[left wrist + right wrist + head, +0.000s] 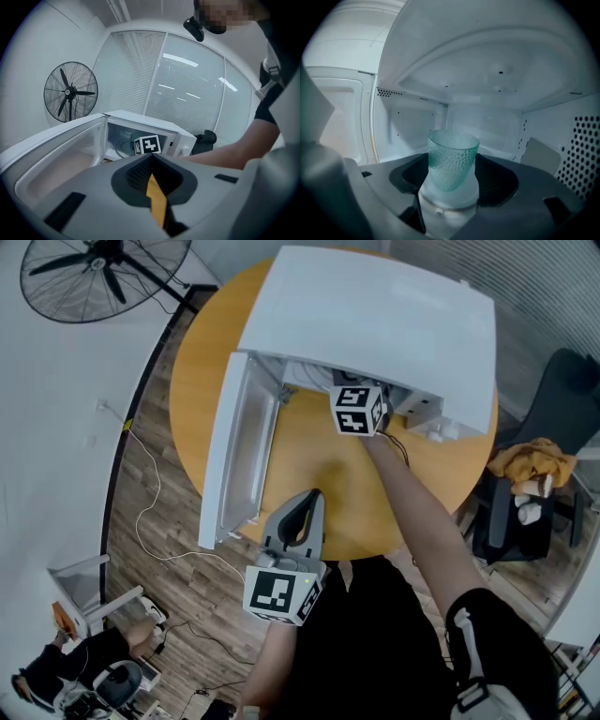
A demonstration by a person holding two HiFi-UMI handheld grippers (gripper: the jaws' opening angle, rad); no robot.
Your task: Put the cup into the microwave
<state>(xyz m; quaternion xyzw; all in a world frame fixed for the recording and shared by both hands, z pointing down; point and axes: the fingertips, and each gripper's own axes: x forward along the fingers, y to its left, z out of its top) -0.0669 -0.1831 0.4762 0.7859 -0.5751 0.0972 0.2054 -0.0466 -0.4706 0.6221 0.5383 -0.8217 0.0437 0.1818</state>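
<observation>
A green dimpled cup [453, 158] stands upright between the jaws of my right gripper [452, 171], which is shut on it inside the white microwave's cavity [487, 117]. From the head view only that gripper's marker cube [357, 411] shows at the mouth of the microwave [375, 324]; the cup is hidden there. The microwave door [236, 456] is swung open to the left. My left gripper [312, 498] hangs over the table's near edge, shut and holding nothing, and it points toward the microwave [140, 129].
The microwave sits on a round wooden table [309, 470]. A standing fan [103, 277] is on the floor at far left, and a cable [150, 512] trails beside the table. A dark chair with clothes [539, 460] stands at the right.
</observation>
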